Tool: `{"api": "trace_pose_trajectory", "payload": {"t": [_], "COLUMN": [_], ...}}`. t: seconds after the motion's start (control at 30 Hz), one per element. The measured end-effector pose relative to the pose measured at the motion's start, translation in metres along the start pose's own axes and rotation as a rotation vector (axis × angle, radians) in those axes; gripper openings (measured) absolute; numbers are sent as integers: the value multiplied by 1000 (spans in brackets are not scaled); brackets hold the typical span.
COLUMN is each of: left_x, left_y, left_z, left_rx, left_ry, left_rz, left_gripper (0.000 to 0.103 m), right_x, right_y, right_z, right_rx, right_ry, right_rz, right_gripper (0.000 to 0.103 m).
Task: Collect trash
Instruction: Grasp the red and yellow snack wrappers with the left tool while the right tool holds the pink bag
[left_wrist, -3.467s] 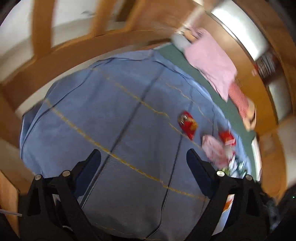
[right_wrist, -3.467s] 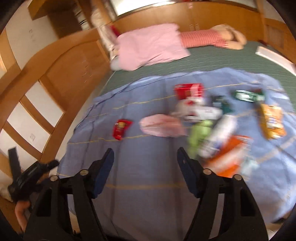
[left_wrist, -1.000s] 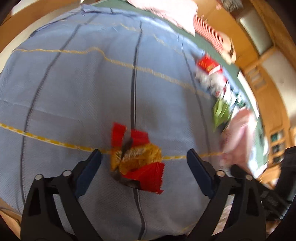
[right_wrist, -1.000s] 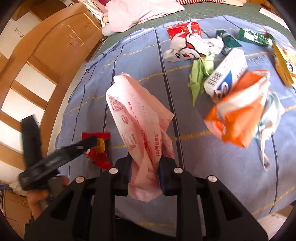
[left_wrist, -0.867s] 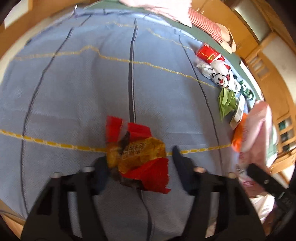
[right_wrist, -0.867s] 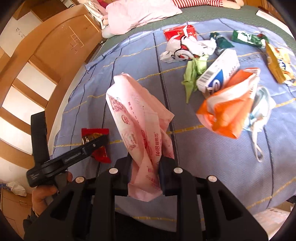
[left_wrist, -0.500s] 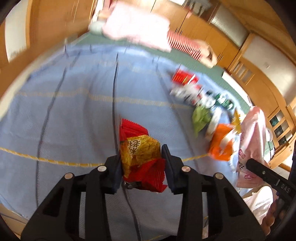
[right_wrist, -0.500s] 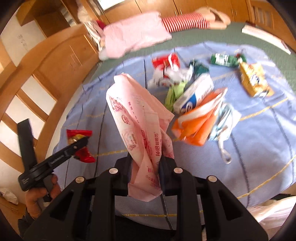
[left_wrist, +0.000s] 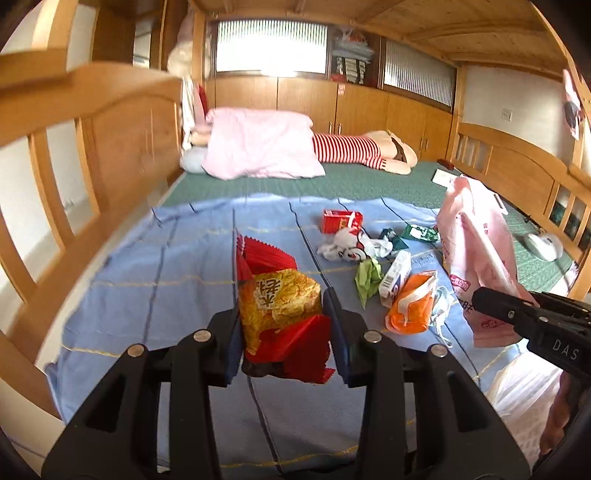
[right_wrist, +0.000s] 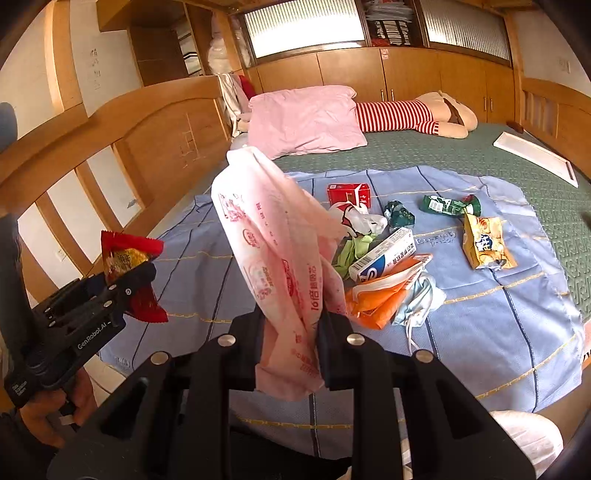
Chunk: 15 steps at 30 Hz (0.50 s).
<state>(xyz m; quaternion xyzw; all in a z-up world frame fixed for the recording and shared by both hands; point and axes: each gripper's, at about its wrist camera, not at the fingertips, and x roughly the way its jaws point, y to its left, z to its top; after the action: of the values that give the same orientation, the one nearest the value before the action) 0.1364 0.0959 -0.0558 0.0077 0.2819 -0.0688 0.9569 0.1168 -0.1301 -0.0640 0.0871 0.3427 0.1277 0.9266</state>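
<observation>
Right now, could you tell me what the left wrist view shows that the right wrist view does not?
Only the left wrist view shows the white oval device lying on the green mat. Only the right wrist view shows the yellow crisp packet and the hand carrying the left tongs. Both show the crinkled red-and-gold snack wrapper clamped in those tongs and the pink printed plastic bag in the right tongs.

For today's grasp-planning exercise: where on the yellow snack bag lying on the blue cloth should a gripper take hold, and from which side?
Grip the yellow snack bag at its crumpled upper end, coming down from above. It lies flat and apart from the other litter on the blue cloth, so a raised crease probably gives the fingers more to pinch than the flat body.
</observation>
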Motion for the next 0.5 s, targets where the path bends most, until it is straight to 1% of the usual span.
{"api": "trace_pose_trajectory", "payload": {"t": [0.17,0.37,0.5], "left_x": [-9,-14,-16], "left_y": [-1,-2,-6], "left_z": [1,3,2], "left_rx": [5,10,20], "left_ry": [-13,-22,-25], "left_rz": [29,30,21], "left_gripper": [41,41,41], "right_x": [-2,-7,-22], "right_y": [3,-2,-11], "right_z": [-3,-5,-6], "right_rx": [-12,7,7], "right_ry": [2,3,-3], "right_rz": [4,18,17], "right_gripper": [24,24,24]}}
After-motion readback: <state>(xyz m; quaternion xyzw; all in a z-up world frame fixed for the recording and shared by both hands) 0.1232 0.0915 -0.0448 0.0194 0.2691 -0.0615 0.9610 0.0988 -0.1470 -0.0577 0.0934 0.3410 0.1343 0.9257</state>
